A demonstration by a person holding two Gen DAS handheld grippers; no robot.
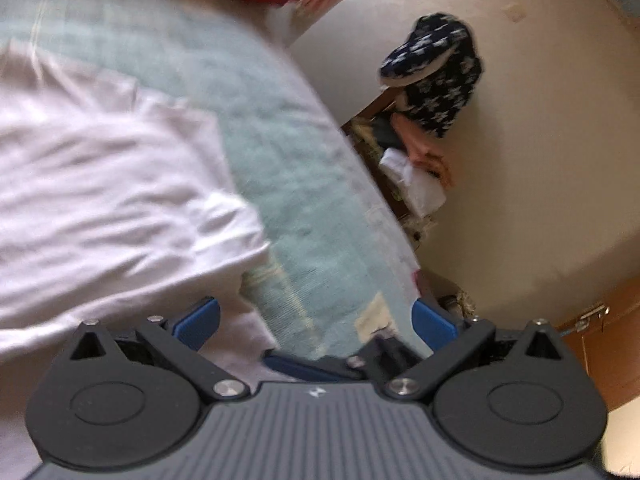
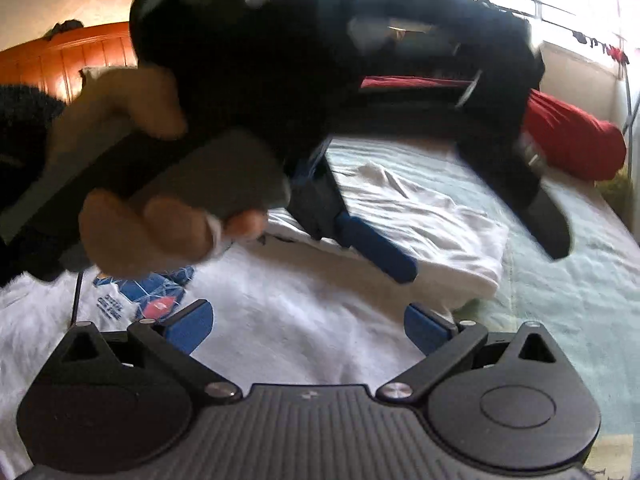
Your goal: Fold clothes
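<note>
Left tool [image 1: 316,320]: we see its blue fingers spread wide with nothing between them; in the right wrist view it crosses the frame above the shirt, gripped by a hand [image 2: 160,224].
Right tool [image 2: 308,328]: fingers likewise wide apart and empty, poised over the cloth.
White T-shirt [image 2: 280,312]: the task's garment lies on the bed directly ahead of and beneath the right tool; its blue printed graphic [image 2: 148,292] sits just off the left finger, and a doubled-over part [image 2: 432,216] lies farther ahead, under the left tool.
Bed [image 1: 288,168]: a pale green cover carries the shirt; ahead of the left tool it shows bare beside the white cloth.
Red cloth [image 2: 572,140]: far ahead and to the right, well apart from the shirt.
Step in hand: we judge a pause between folds, both tools free.
Next move: we expect each tool must descend to a shirt edge and close on it; blur hides which edge.
</note>
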